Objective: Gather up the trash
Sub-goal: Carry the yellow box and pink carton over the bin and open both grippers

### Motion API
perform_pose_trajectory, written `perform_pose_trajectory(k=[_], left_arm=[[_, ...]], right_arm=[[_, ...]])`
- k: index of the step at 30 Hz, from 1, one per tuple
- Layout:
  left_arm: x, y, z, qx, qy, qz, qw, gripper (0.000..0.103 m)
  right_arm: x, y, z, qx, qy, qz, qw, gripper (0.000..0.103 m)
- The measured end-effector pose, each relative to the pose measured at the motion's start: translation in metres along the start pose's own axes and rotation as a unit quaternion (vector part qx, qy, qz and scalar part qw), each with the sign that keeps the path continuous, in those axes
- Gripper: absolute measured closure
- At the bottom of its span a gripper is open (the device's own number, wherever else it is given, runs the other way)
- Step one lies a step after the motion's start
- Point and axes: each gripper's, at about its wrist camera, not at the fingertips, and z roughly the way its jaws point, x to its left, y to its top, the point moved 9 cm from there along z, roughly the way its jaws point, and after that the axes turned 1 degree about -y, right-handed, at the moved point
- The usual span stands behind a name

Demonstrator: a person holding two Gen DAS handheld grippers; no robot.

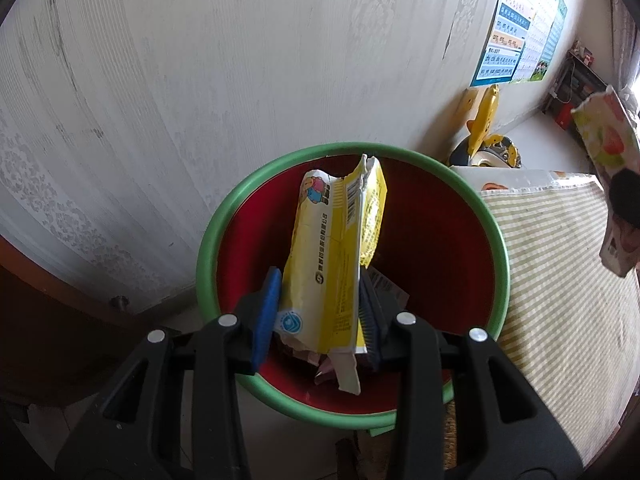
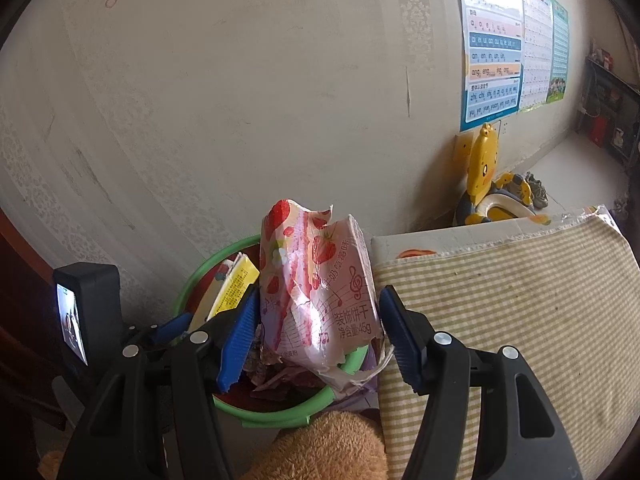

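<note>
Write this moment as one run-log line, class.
left tongs: shut on yellow wrapper, above red bin | right tongs: around pink strawberry box, grip unclear | bin: holds scraps

Bin [image 1: 208,256] stands against wall [image 1: 200,80], left of mat [image 1: 560,280].

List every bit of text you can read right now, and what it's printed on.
"净含量45g" and "草莓味": on the pink strawberry carton between the right gripper jaws.
"an, en, in, un", "ang, eng, ing, ong", "zhi, chi, shi": on the wall poster, partly blurred.
Yellow wrapper in the left gripper: a barcode and Chinese print, too small to read.
Second poster: unreadable.
</note>
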Motion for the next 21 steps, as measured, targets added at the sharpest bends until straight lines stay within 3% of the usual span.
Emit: perform_pose_trajectory(k=[11, 14, 17, 21], left_arm=[[0.002, -0.005, 0.009, 0.012, 0.003, 0.000, 0.9999, 0.066], [0.002, -0.005, 0.010, 0.015, 0.003, -0.001, 0.9999, 0.062], [0.002, -0.004, 0.010, 0.013, 0.004, 0.000, 0.9999, 0.051], [0.004, -0.004, 0.011, 0.013, 0.005, -0.001, 0.9999, 0.049]], right_arm=[[0.002, -0.005, 0.014, 0.016, 0.002, -0.005, 1.000, 0.044], [0.002, -0.004, 0.016, 0.017, 0.002, -0.006, 1.000, 0.044], [0.002, -0.006, 0.018, 0.020, 0.002, -0.006, 1.000, 0.044], [0.003, -0.008, 0.021, 0.024, 0.002, -0.008, 1.000, 0.044]])
